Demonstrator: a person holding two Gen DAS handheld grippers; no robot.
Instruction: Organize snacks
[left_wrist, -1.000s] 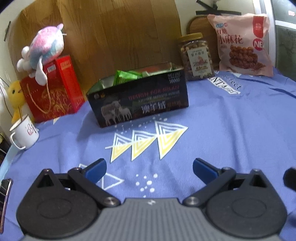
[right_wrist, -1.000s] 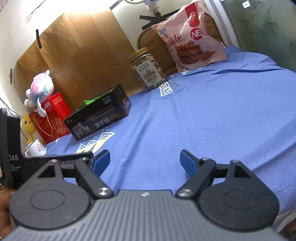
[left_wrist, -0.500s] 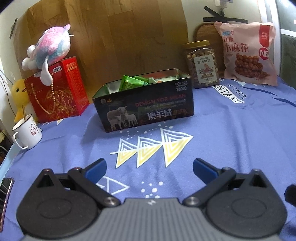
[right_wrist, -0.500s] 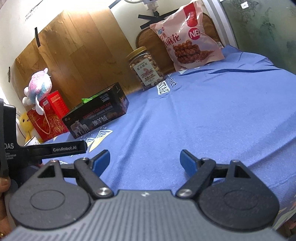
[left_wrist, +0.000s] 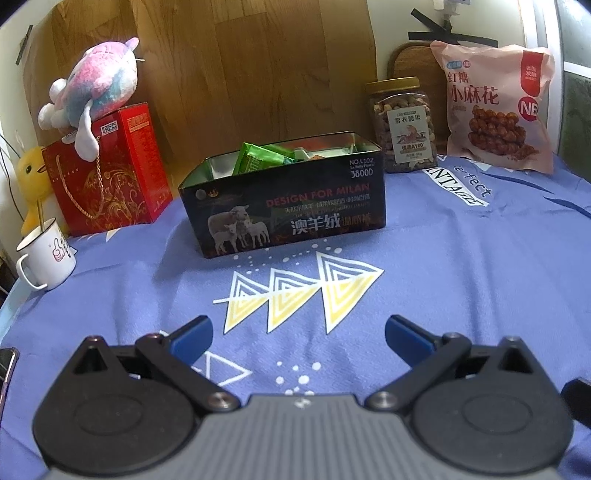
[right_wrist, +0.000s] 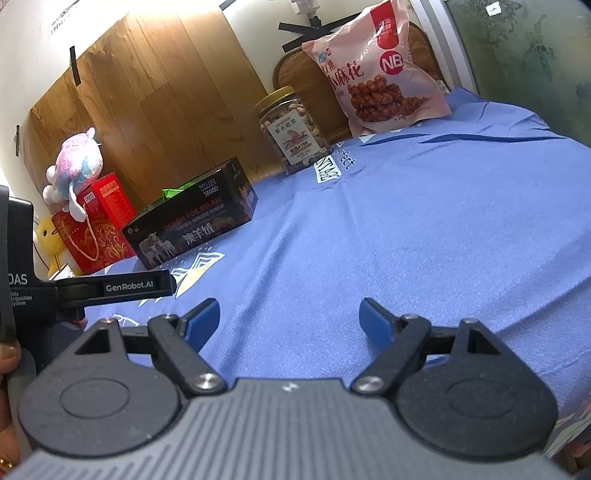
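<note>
Green snack packets (left_wrist: 258, 158) half hidden inside black tin (left_wrist: 288, 214).

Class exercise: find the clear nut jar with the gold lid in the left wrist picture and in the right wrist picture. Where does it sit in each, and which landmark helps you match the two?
Left wrist view: the nut jar stands upper right of centre, behind the black tin's right corner.
Right wrist view: the jar stands upper centre, right of and beyond the tin.
Shared landmark: the pink snack bag just to its right.
</note>
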